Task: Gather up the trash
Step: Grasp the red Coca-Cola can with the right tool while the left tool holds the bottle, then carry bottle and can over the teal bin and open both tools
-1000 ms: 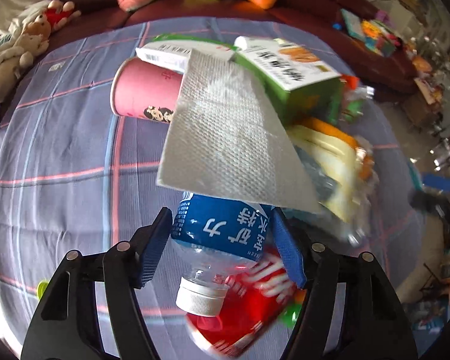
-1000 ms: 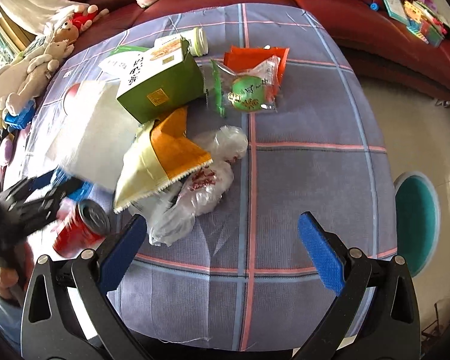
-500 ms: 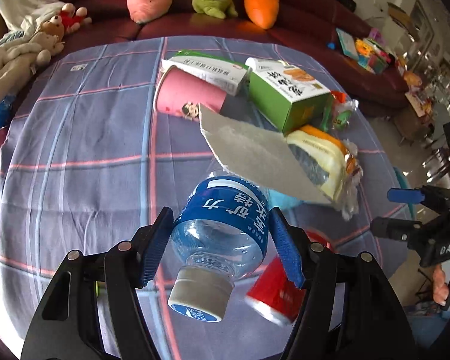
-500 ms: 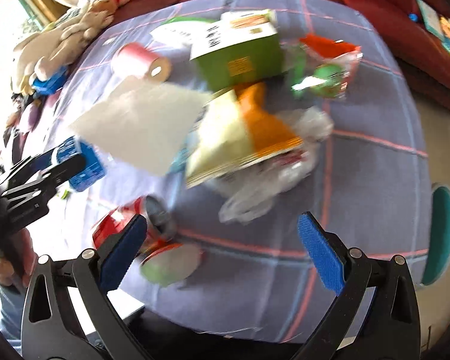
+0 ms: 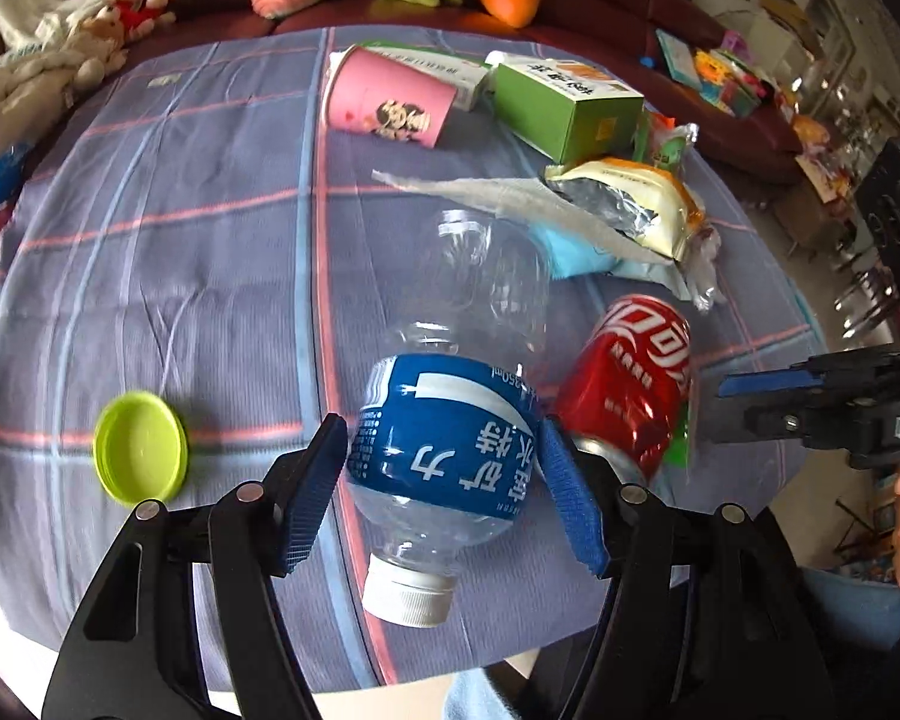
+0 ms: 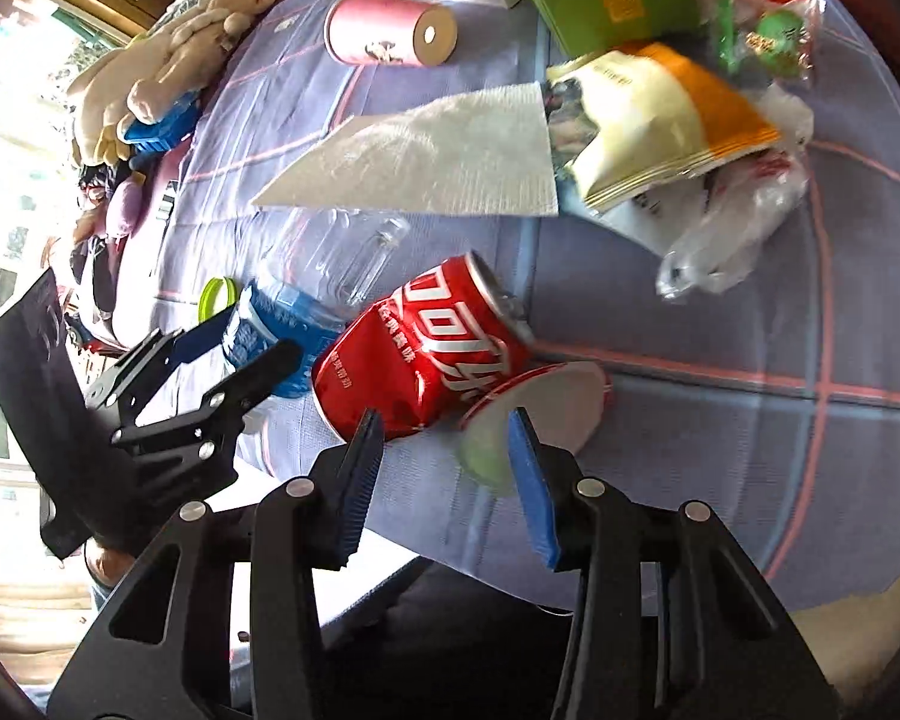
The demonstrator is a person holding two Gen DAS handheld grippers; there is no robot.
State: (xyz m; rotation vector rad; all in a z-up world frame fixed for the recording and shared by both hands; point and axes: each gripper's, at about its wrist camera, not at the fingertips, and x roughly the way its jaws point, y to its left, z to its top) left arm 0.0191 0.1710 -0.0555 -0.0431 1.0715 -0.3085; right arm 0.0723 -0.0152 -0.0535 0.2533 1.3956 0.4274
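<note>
My left gripper (image 5: 444,462) is shut on a clear plastic bottle (image 5: 450,438) with a blue label, cap end toward the camera, lifted over the checked tablecloth (image 5: 180,276). A red soda can (image 6: 432,348) lies on its side just right of the bottle. My right gripper (image 6: 444,438) hovers at the can's near end with its jaws closing. The can's base and a red-rimmed white lid (image 6: 546,396) sit at its fingertips, and the pads do not visibly press on either. The right gripper (image 5: 732,405) also shows side-on in the left wrist view.
A paper napkin (image 6: 438,162), a yellow-orange chip bag (image 6: 660,120), a clear plastic bag (image 6: 732,222), a green box (image 5: 570,102), a pink cup (image 5: 390,102) and a green snack pack (image 6: 768,36) lie farther back. A green lid (image 5: 141,456) lies left. Plush toys line the sofa (image 5: 630,6).
The left gripper drew back with the bottle, out from under the napkin. The right gripper swung left over the red can and its jaws narrowed from wide open.
</note>
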